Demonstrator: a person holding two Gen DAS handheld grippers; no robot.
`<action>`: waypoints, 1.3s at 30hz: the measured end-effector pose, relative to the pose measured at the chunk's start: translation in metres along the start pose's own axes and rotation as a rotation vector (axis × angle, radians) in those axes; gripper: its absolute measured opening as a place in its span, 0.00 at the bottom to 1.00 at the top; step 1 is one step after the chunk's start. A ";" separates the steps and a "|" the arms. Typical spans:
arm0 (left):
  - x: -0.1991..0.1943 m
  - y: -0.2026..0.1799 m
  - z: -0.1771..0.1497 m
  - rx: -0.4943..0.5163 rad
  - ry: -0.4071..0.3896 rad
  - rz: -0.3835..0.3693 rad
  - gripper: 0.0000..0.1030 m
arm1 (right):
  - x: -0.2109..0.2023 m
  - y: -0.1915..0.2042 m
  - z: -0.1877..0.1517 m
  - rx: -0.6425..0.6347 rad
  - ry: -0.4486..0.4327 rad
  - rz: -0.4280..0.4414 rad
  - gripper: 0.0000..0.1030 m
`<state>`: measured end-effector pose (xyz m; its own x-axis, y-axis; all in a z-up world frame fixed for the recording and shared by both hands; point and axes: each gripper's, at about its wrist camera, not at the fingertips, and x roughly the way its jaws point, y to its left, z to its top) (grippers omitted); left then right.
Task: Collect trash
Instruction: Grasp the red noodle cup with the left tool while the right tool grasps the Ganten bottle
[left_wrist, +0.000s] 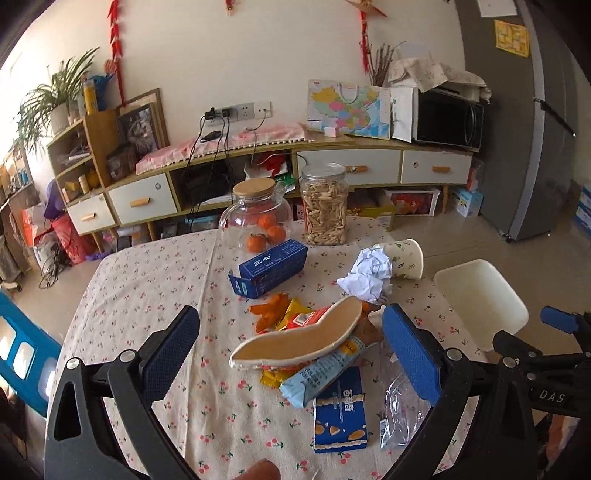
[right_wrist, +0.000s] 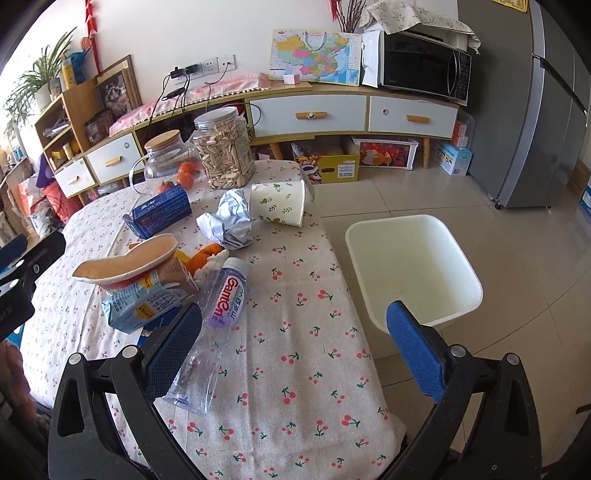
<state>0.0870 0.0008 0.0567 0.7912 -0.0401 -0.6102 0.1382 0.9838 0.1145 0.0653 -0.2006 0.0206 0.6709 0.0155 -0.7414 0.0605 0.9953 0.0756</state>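
A heap of trash lies on the cherry-print tablecloth (left_wrist: 147, 280): a shoe insole (left_wrist: 299, 339), a light blue wrapper (left_wrist: 321, 373), a blue biscuit box (left_wrist: 341, 417), orange peel (left_wrist: 271, 308), crumpled paper (left_wrist: 367, 273) and a tipped paper cup (left_wrist: 404, 258). A crushed clear bottle (right_wrist: 218, 314) lies near the table edge. My left gripper (left_wrist: 291, 354) is open, its fingers either side of the heap. My right gripper (right_wrist: 295, 336) is open above the table edge, its left finger beside the bottle. A white bin (right_wrist: 410, 266) stands on the floor to the right.
A blue carton (left_wrist: 269, 267), a glass jar (left_wrist: 255, 218) with oranges behind it and a plastic snack jar (left_wrist: 325, 206) stand at the far side of the table. A sideboard with drawers (left_wrist: 347, 166), a microwave (right_wrist: 424, 66) and a grey fridge (right_wrist: 535, 110) stand behind.
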 end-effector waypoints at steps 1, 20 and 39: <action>0.014 -0.005 0.008 0.079 0.063 -0.017 0.94 | 0.003 -0.003 0.006 0.001 0.011 0.013 0.93; 0.151 -0.009 0.007 0.245 0.605 -0.133 0.93 | 0.076 -0.032 0.020 0.184 0.271 0.261 0.93; 0.152 0.003 0.003 0.216 0.574 -0.134 0.33 | 0.108 -0.015 0.007 0.238 0.424 0.368 0.93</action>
<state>0.2093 -0.0030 -0.0328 0.3210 -0.0012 -0.9471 0.3784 0.9169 0.1271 0.1426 -0.2148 -0.0560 0.3294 0.4399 -0.8355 0.0766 0.8695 0.4880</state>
